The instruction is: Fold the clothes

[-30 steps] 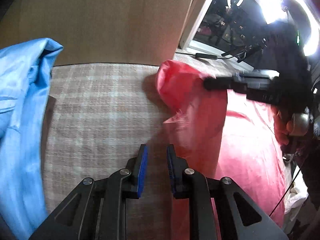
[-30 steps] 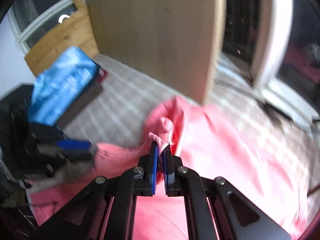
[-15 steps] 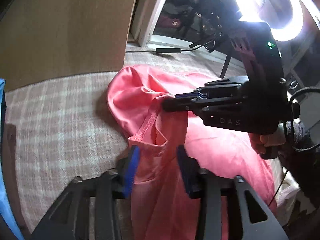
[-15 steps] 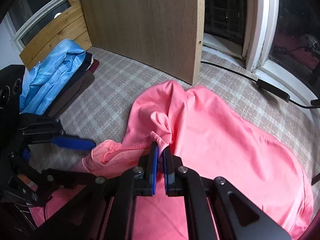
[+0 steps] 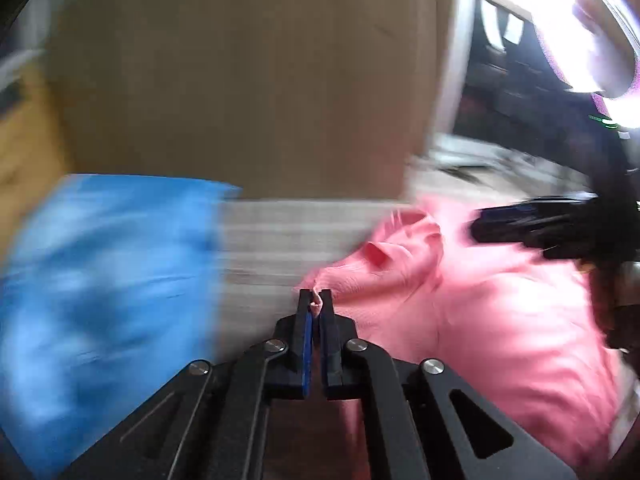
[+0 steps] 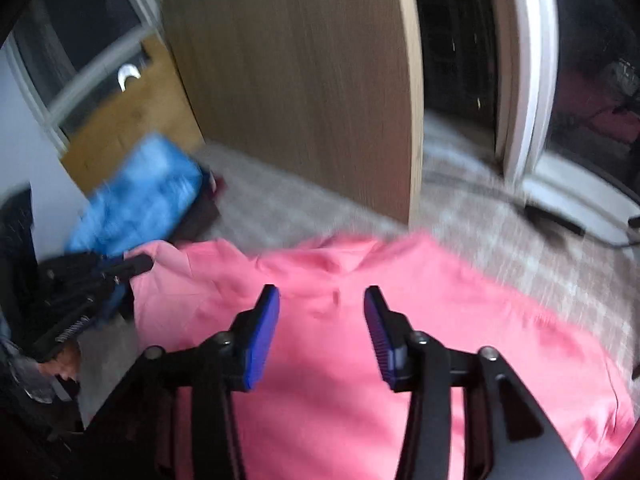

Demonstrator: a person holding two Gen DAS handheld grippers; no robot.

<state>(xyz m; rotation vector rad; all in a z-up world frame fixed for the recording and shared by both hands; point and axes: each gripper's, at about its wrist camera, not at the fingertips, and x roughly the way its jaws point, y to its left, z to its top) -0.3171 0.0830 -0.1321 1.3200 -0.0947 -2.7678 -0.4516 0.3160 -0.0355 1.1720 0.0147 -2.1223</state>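
Shirt: the pink shirt [image 6: 340, 360] lies mostly spread on the checked bed cover [image 5: 280, 232], its collar end rumpled toward the wooden board [image 6: 300, 80].
Why it lies so: I judge I am handing its edge from one tool to the other, so as to pull a corner out flat before the first fold.
Left gripper [image 5: 316, 304]: its jaws have just been closing and now pinch a small nub of the shirt's hem between the blue pads.
Right gripper [image 6: 320, 304]: its jaws have just been opening; they stand well apart over the shirt's middle, with no cloth between them.
Pose: both tools tip steeply down at the bed; my left view is heavily smeared.
Around: a blue garment [image 5: 100, 280] sits on a pile well to the left, apart from the shirt.
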